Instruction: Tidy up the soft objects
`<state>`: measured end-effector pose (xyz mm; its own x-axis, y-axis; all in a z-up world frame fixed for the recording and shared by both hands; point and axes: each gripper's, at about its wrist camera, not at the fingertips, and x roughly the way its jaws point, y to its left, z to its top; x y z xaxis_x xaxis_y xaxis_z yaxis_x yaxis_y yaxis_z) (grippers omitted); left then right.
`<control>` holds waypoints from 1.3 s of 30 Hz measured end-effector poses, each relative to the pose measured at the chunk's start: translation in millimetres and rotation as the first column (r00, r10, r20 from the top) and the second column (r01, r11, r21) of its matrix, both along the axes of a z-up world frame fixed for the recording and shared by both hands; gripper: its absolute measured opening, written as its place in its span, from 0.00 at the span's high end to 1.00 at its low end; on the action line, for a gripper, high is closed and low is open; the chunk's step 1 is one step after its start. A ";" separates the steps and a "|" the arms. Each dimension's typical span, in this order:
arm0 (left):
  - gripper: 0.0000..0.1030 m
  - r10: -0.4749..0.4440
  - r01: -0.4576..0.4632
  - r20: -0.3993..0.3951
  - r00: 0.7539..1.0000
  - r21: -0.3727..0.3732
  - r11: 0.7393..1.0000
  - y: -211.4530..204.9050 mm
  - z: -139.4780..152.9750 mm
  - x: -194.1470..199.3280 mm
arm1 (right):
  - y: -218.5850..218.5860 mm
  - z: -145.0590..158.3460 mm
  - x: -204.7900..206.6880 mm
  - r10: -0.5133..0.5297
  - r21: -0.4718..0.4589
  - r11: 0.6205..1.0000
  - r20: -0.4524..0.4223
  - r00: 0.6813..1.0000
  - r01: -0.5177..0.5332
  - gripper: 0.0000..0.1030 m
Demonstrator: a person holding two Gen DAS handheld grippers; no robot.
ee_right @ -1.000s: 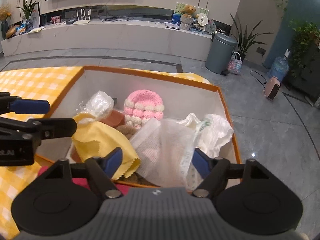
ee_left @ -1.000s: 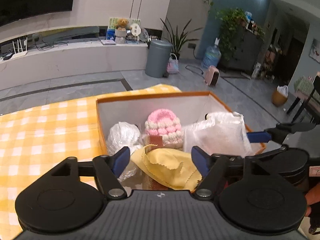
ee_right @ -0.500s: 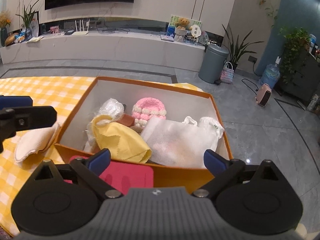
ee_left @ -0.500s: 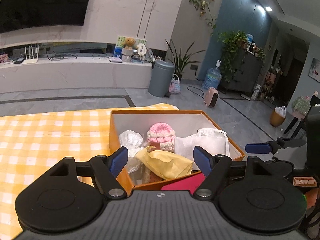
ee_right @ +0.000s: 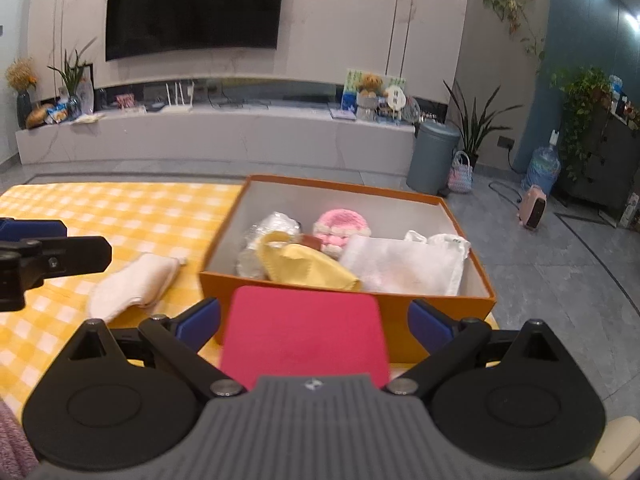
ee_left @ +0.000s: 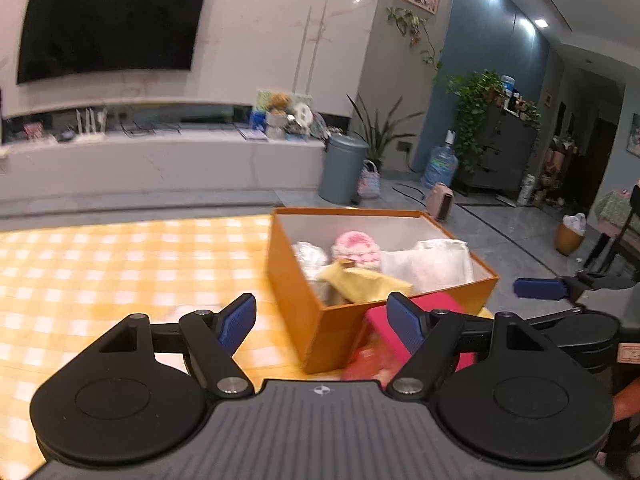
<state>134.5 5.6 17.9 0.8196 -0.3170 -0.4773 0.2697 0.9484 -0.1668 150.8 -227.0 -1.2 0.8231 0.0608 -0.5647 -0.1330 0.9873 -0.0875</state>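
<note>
A red cloth (ee_right: 304,330) lies directly between the right gripper's (ee_right: 314,320) spread, empty fingers, before the orange box (ee_right: 440,312). The left gripper (ee_left: 322,320), fingers also open and empty, sits farther off, toward the cream cloth (ee_right: 132,284).

The right gripper (ee_right: 314,322), fingers spread, hovers over a red cloth (ee_right: 304,334) beside the orange box (ee_right: 440,312).

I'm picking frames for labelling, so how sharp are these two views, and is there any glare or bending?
Left wrist view: motion blur smears the checked tablecloth and the red cloth; ceiling lights flare at upper right.
Right wrist view: sharper, the orange box is crisp, the red cloth is soft up close.
Both views: fisheye bending of the walls.
</note>
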 end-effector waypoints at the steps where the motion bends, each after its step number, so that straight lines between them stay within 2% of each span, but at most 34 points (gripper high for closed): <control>1: 0.15 0.005 -0.005 0.011 1.000 0.011 1.000 2.9 -2.3 -5.2 | 4.2 -1.6 -6.4 0.003 -0.002 1.000 0.015 1.000 -0.003 0.05; 3: 0.15 0.011 -0.012 0.023 1.000 0.019 1.000 9.2 -7.8 -14.4 | 15.2 -5.1 -19.1 0.016 -0.016 1.000 0.047 0.999 -0.015 0.05; 7: 0.15 0.017 -0.017 -0.004 1.000 0.007 1.000 26.8 -22.3 -24.3 | 37.8 -15.1 -38.5 0.052 -0.056 0.997 0.109 0.993 -0.046 0.05; 12: 0.15 0.067 -0.066 -0.025 0.997 0.030 0.997 47.6 -39.8 -31.5 | 64.2 -32.5 -52.4 0.105 -0.070 0.993 0.124 0.987 -0.096 0.05; 17: 0.16 0.105 -0.104 -0.096 0.990 0.018 0.994 68.1 -57.0 -32.1 | 87.1 -48.7 -53.4 0.168 -0.097 0.982 0.090 0.982 -0.159 0.06; 19: 0.16 0.118 -0.118 -0.120 0.986 0.000 0.993 77.0 -63.2 -31.9 | 94.8 -55.7 -50.5 0.193 -0.098 0.977 0.050 0.980 -0.187 0.11; 21: 0.16 0.125 -0.128 -0.135 0.983 -0.013 0.992 83.2 -69.0 -31.7 | 102.2 -63.8 -47.5 0.221 -0.107 0.970 0.003 0.975 -0.220 0.20; 25: 0.17 0.115 -0.125 -0.174 0.978 -0.047 0.991 91.4 -80.9 -28.5 | 112.3 -77.3 -41.1 0.249 -0.140 0.957 -0.047 0.967 -0.253 0.27; 30: 0.18 0.107 -0.119 -0.196 0.975 -0.047 0.992 94.7 -91.2 -22.0 | 124.5 -94.4 -23.5 0.267 -0.223 0.932 -0.107 0.958 -0.285 0.39; 34: 0.18 0.115 -0.127 -0.207 0.972 -0.047 0.991 97.2 -95.8 -16.5 | 132.9 -111.1 -11.7 0.277 -0.294 0.905 -0.136 0.951 -0.306 0.42; 39: 0.19 0.112 -0.128 -0.237 0.965 -0.052 0.990 97.2 -102.8 -9.6 | 135.2 -128.2 -0.2 0.270 -0.311 0.898 -0.171 0.948 -0.312 0.43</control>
